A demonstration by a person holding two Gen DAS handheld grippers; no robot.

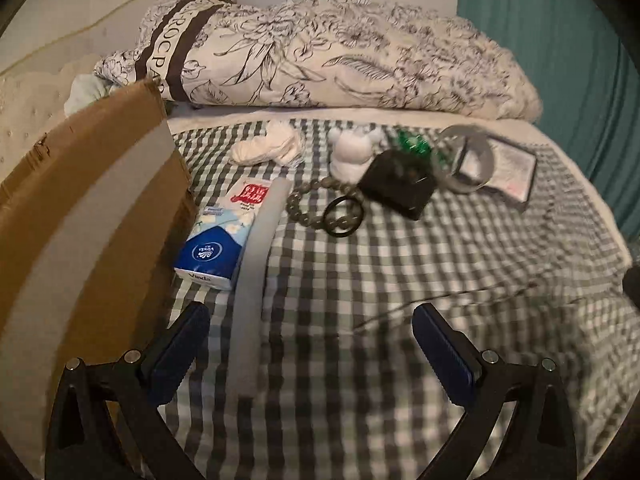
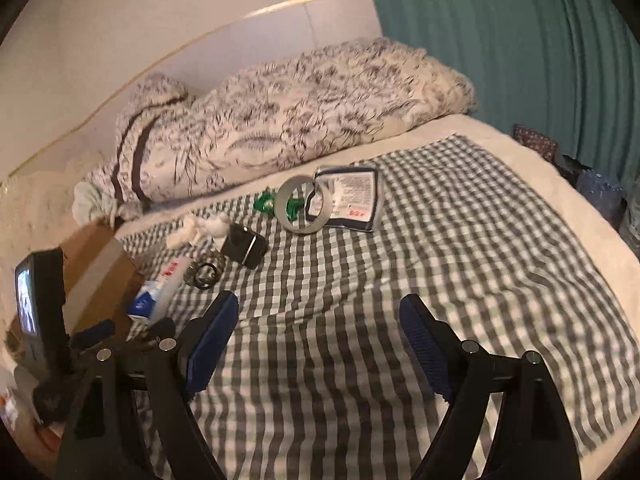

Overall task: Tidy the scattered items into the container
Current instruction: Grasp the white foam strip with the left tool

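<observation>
A brown cardboard box (image 1: 80, 208) stands at the left on the checked sheet (image 1: 400, 288). Beside it lie a blue tissue pack (image 1: 216, 236) and a long grey foam tube (image 1: 256, 264). Further back are a white cloth bundle (image 1: 268, 146), a white figurine (image 1: 352, 156), a bead bracelet (image 1: 316, 200), a black ring (image 1: 344, 216), a black box (image 1: 396, 188), a green item (image 1: 412, 144), a tape roll (image 1: 468, 164) and a dark-edged packet (image 1: 512, 176). My left gripper (image 1: 312, 314) hangs open over the tube's near end, gripping nothing. My right gripper (image 2: 318, 302) is open over bare sheet, short of the tape roll (image 2: 306, 206) and packet (image 2: 352, 196).
A floral duvet (image 1: 320, 52) is bundled along the wall behind the items. A teal curtain (image 2: 520, 60) hangs at the right, with bags (image 2: 600, 196) on the floor past the bed's edge. A small screen (image 2: 28, 304) shows at the left of the right wrist view.
</observation>
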